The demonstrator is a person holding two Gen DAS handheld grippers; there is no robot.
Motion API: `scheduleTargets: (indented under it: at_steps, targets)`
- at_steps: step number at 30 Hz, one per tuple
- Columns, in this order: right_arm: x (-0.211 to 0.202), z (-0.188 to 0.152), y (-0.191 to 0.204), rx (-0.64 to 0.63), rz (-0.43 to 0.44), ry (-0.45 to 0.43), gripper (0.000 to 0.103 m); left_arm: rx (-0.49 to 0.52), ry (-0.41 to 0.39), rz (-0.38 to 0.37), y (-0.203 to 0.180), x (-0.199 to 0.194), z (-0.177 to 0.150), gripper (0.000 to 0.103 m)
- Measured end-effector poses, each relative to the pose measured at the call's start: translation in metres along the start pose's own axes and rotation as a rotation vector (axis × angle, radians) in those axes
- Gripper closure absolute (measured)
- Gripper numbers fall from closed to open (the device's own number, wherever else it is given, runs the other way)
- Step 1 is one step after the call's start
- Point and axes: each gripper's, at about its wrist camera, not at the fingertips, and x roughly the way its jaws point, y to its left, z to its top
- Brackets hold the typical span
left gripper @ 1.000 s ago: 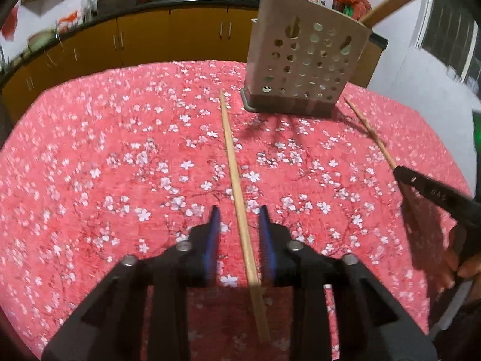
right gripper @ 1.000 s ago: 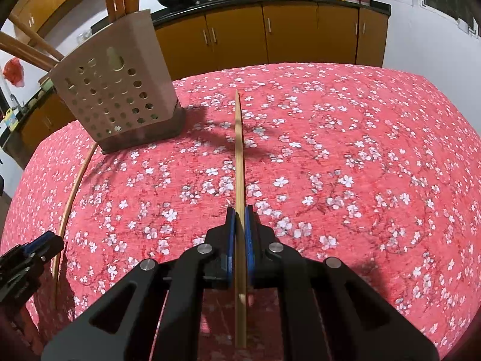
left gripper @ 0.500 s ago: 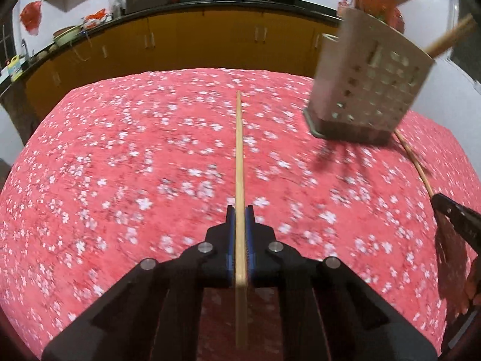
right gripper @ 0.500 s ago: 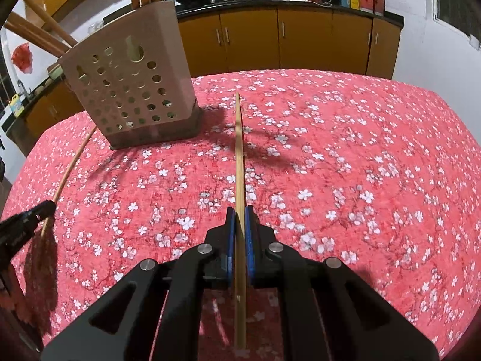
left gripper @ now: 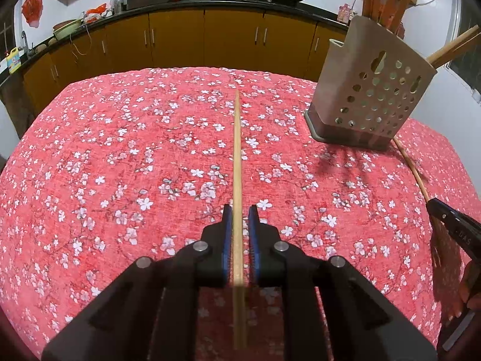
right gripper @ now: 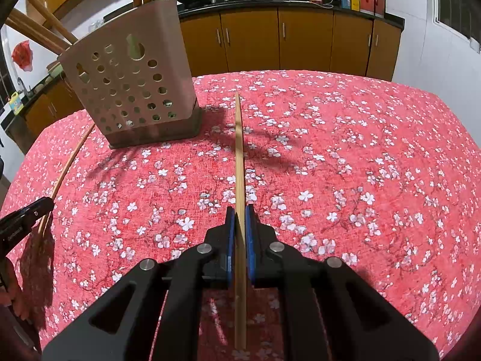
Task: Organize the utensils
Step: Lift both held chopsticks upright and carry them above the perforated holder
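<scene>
Slippage risk: left gripper (left gripper: 239,219) jaws just loosened around the thin wooden chopstick (left gripper: 237,150), so it could drop; right gripper (right gripper: 239,219) clamps the other wooden chopstick (right gripper: 239,150) tight.

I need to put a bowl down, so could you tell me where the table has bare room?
Bare tablecloth lies wide to the left of the left chopstick, and to the right of the right chopstick. Between them it is crowded: the utensil holder stands there.

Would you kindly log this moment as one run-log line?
left tongs: just opening, chopstick between pads | right tongs: shut on second chopstick | holder: standing on tablecloth
</scene>
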Motion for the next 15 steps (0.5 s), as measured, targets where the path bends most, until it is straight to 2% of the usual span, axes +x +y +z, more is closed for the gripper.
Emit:
scheduleTargets:
  at_steps: [15]
  targets:
    - [-0.0016, -0.0002, -0.0009, 0.011, 0.012, 0.000, 0.094, -0.018, 0.000, -0.017, 0.0018, -0.0007, -0.0004, 0.089]
